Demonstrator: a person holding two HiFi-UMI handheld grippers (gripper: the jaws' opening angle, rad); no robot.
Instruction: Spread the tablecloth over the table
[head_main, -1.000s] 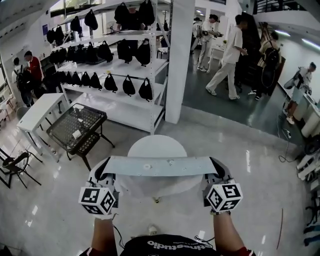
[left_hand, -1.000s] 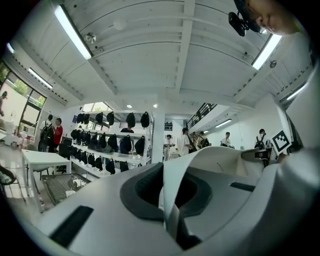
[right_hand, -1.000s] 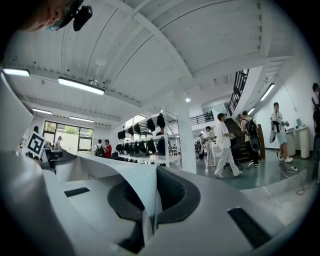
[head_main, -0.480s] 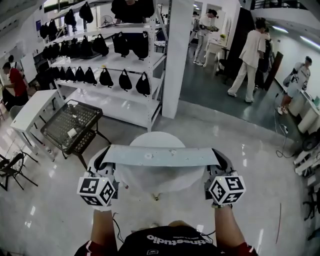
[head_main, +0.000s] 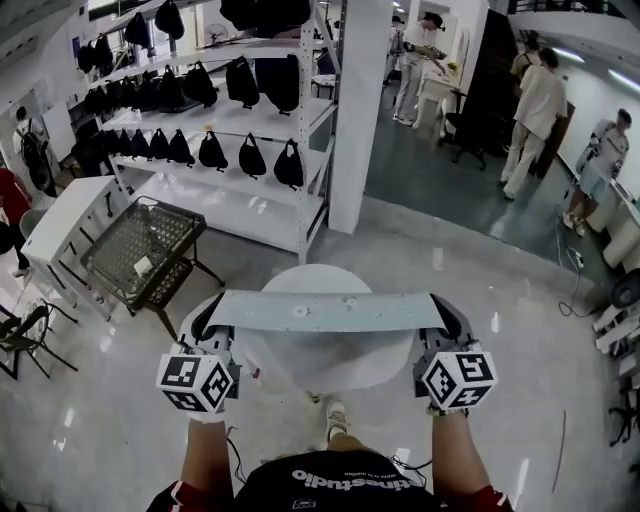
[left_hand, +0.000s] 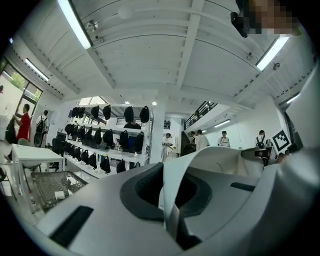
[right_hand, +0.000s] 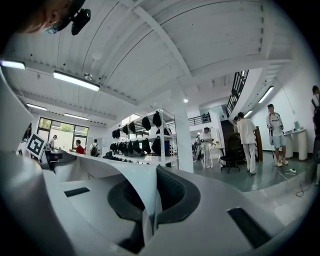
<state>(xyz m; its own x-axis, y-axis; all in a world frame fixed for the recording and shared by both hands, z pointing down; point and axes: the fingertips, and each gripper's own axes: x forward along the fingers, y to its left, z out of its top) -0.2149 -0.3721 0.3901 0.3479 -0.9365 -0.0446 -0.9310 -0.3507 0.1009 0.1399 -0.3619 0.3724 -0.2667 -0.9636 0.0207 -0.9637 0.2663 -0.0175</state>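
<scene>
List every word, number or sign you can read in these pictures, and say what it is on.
"studio", with unclear letters before it: white print on the person's dark shirt.
Marker cubes: black-and-white square patterns, no letters.
Everything else is too small or blurred to read.

Smooth thin pale tablecloth (head_main: 325, 312), smooth white round table (head_main: 318, 278), shiny floor (head_main: 80, 440), black metal wire rack (head_main: 140, 250) mid left

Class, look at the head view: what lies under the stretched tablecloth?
Under the tablecloth stands the round white table; its far edge shows beyond the cloth. The tabletop's middle strip is covered, so whether anything lies there cannot be seen.
</scene>
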